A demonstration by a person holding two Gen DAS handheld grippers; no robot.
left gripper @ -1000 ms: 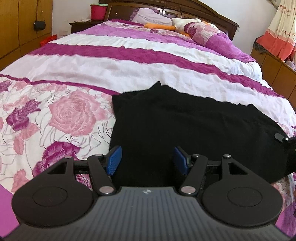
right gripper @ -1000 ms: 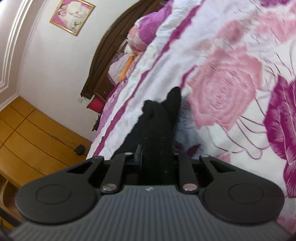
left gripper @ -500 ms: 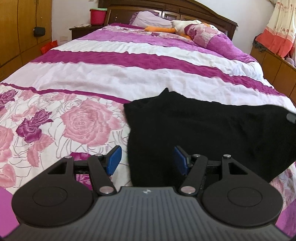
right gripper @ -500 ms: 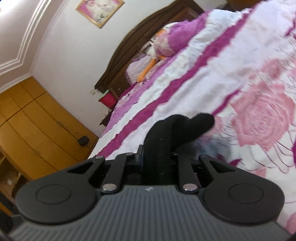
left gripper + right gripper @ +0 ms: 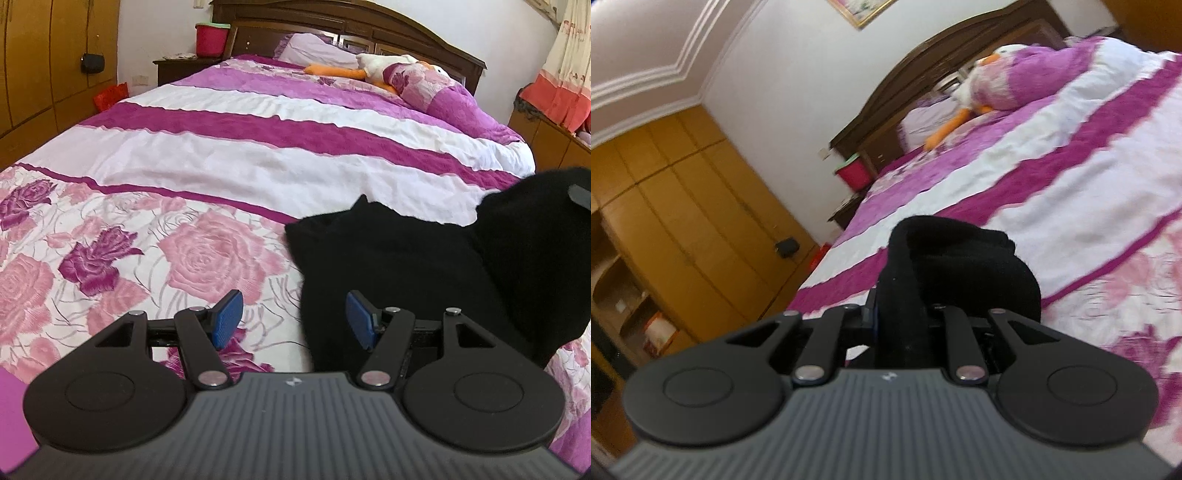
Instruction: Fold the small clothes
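Right side of the black garment lifted for the fold

Right gripper [image 5: 905, 325] is clenched on the black garment [image 5: 388, 266], lower right on the bedspread [image 5: 258, 166]; left gripper [image 5: 291, 317] gapes empty. Carry it across low, edges matched.

Left gripper [image 5: 291, 319] — fingers apart — over black garment [image 5: 388, 266] on bedspread [image 5: 221, 155].

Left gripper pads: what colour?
Blue pads on the left gripper, clearest in the left wrist view.
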